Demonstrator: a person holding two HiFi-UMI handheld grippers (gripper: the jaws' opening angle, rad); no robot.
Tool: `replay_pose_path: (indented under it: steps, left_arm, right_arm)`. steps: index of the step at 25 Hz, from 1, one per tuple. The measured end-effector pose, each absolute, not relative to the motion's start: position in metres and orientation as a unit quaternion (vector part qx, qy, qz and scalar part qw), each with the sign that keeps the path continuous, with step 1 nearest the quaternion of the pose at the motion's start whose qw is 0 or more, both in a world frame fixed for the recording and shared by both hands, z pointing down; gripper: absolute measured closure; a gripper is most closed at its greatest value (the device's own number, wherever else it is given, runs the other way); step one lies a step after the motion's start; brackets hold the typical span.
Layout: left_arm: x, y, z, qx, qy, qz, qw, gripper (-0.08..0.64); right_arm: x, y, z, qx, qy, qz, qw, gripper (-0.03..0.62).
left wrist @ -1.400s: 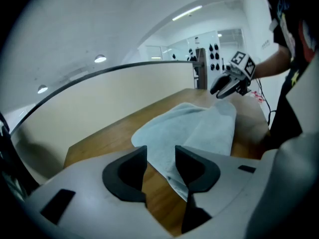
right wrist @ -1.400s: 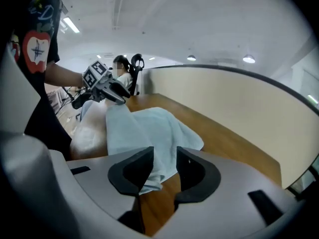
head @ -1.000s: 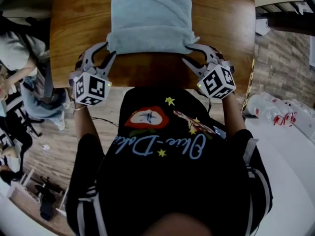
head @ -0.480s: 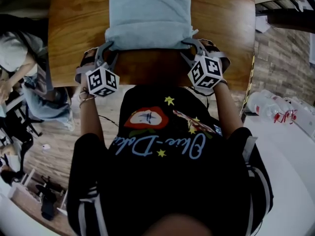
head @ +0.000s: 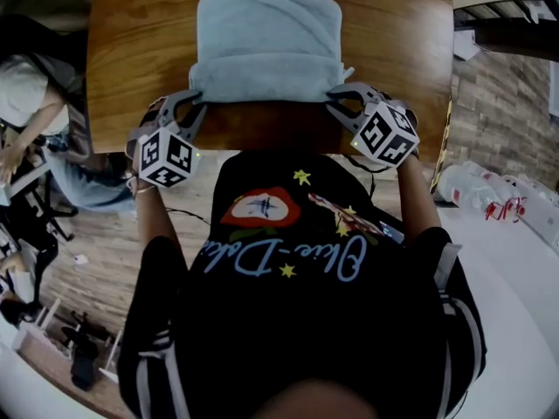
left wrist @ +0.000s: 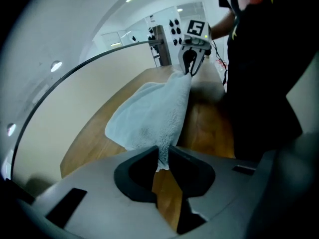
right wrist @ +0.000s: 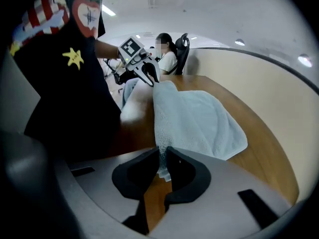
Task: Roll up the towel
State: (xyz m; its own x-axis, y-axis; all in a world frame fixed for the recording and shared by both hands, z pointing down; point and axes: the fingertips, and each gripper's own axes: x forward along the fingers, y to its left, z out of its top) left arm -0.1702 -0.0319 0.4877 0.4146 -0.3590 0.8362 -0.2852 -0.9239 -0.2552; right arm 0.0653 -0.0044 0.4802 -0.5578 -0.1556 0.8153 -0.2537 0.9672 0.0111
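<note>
Now both claws have just been closing, and each pinches a near corner of the pale blue terry towel (head: 266, 46), where a second ago their jaws stood wide beside those corners. The left claw (head: 194, 103) grips the corner at the towel's 7 o'clock and the right claw (head: 336, 97) the corner at its 5 o'clock. Both gripper views show cloth pressed between the dark pads. The towel lies on the brown wooden tabletop (head: 140, 51), at 12 o'clock from the person, its near edge turned over in a thick fold, much as before. Count: one towel, two claws, one tabletop, and one seated person (head: 31, 81) at 9 o'clock, off the tabletop.
</note>
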Motion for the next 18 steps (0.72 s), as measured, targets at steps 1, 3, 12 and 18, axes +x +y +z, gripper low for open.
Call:
replay_pose_path:
  steps: [1, 3, 12, 18]
  left_arm:
    - [-0.171, -0.029, 0.483, -0.845, 0.187, -0.501, 0.021, 0.494]
    - [-0.174, -0.025, 0.475, -0.850, 0.178, -0.495, -0.011, 0.494]
    - [-0.175, -0.083, 0.455, -0.862, 0.244, -0.445, -0.017, 0.494]
    - [-0.171, -0.113, 0.456, -0.855, 0.273, -0.441, 0.006, 0.497]
  right_arm:
    - [0.065, -0.001, 0.475, 0.112, -0.886, 0.074, 0.444, 0.549]
    - [0.064, 0.002, 0.462, 0.114, -0.894, 0.112, 0.418, 0.549]
    - [0.070, -0.054, 0.436, 0.204, -0.900, 0.156, 0.351, 0.549]
    - [0.080, -0.091, 0.442, 0.268, -0.888, 0.146, 0.344, 0.549]
